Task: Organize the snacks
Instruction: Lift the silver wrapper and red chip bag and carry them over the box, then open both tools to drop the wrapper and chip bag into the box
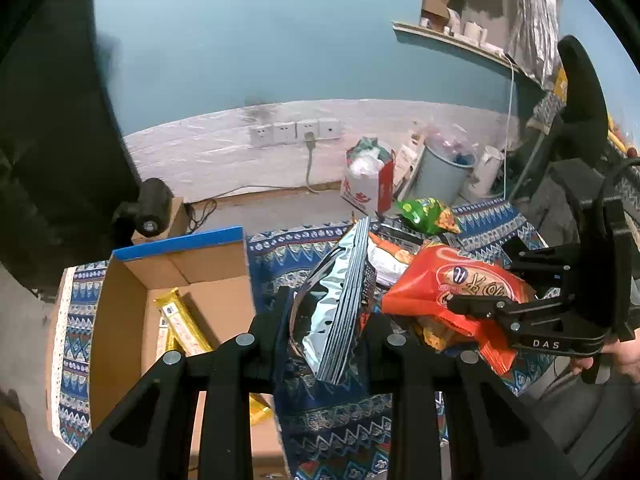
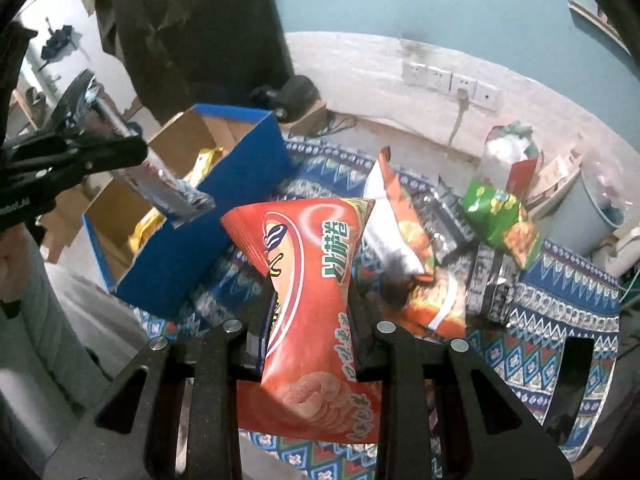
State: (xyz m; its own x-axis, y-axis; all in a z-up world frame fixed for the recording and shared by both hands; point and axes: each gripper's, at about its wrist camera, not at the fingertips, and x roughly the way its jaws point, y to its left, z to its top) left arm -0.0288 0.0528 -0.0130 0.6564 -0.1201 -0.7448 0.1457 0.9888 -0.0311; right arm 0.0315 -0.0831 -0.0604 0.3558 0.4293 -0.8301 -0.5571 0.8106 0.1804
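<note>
the cardboard box [image 1: 132, 300], open at the left of the patterned cloth [image 1: 280, 256], already held gold-wrapped bars [image 1: 184, 320]; the left gripper [image 1: 328, 320] was pinching a silver foil packet [image 1: 340, 300] clear of the cloth, and to its right the right gripper [image 2: 312, 316] was clamped on a red chip bag [image 2: 312, 280], also raised; further right, a green snack bag [image 2: 500, 220] and other packets remained on the cloth; judged step: carrying two picked snacks; the next move probably called for swinging both left over the box and releasing
</note>
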